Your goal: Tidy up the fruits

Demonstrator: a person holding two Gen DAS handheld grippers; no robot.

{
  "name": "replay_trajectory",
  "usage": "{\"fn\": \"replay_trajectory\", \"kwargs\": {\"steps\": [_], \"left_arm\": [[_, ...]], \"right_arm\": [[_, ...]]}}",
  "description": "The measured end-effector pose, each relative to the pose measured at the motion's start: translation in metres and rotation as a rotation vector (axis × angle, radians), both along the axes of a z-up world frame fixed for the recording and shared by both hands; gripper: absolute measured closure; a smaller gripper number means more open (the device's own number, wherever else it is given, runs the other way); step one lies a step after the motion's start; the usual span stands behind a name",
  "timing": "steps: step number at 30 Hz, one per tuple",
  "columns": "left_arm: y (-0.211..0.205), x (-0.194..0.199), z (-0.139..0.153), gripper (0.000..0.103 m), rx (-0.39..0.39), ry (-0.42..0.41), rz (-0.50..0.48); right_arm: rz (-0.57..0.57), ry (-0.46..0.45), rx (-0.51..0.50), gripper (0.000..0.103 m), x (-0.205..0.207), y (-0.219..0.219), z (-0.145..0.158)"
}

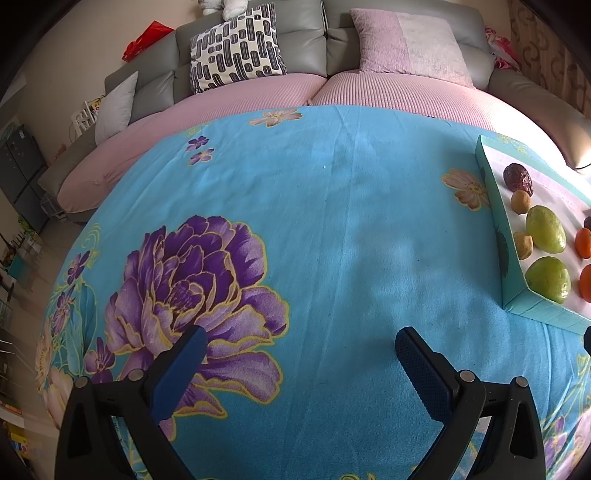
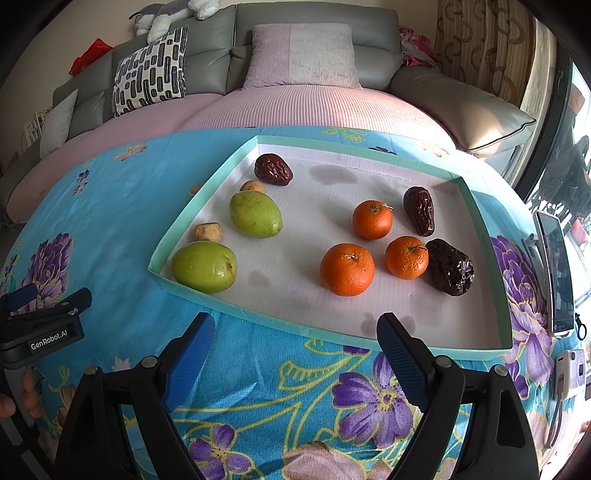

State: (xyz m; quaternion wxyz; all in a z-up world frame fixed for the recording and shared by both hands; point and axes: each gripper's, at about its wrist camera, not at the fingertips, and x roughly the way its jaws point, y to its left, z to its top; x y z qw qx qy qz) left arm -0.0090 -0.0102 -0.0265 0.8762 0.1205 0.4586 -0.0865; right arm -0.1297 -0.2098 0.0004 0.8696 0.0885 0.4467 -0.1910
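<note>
A shallow teal-rimmed tray (image 2: 199, 192) with a white floor lies on the blue flowered cloth. Along its left side lie two green fruits (image 2: 204, 266) (image 2: 255, 214), two small tan fruits (image 2: 208, 232) (image 2: 253, 186) and a dark red date (image 2: 273, 169). On its right are three oranges (image 2: 347, 269) (image 2: 406, 257) (image 2: 372, 219) and two dark dates (image 2: 450, 266) (image 2: 419, 210). My right gripper (image 2: 295, 341) hangs open just before the tray's near rim. My left gripper (image 1: 301, 349) is open over bare cloth, left of the tray (image 1: 496, 221). It also shows at the right wrist view's left edge, the left gripper (image 2: 44, 321).
A grey sofa (image 2: 306, 26) with pink seat covers and cushions runs behind the table. A phone on a stand (image 2: 557, 273) and a small white device (image 2: 570, 369) sit at the table's right edge. A person's fingers (image 2: 26, 387) show at lower left.
</note>
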Motion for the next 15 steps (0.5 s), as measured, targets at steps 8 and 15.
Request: {"fn": "replay_trajectory", "kwargs": {"steps": [8,15], "left_arm": [[-0.0003,0.0005,0.0002,0.0,0.0,0.0,-0.001],[-0.0001,0.0005,-0.0001,0.0,0.001,0.0,-0.001]], "right_arm": [[0.001,0.004,0.001,0.013,-0.0013,0.0,-0.001],[0.001,0.005,0.001,0.013,0.0,-0.0005,-0.0009]]}}
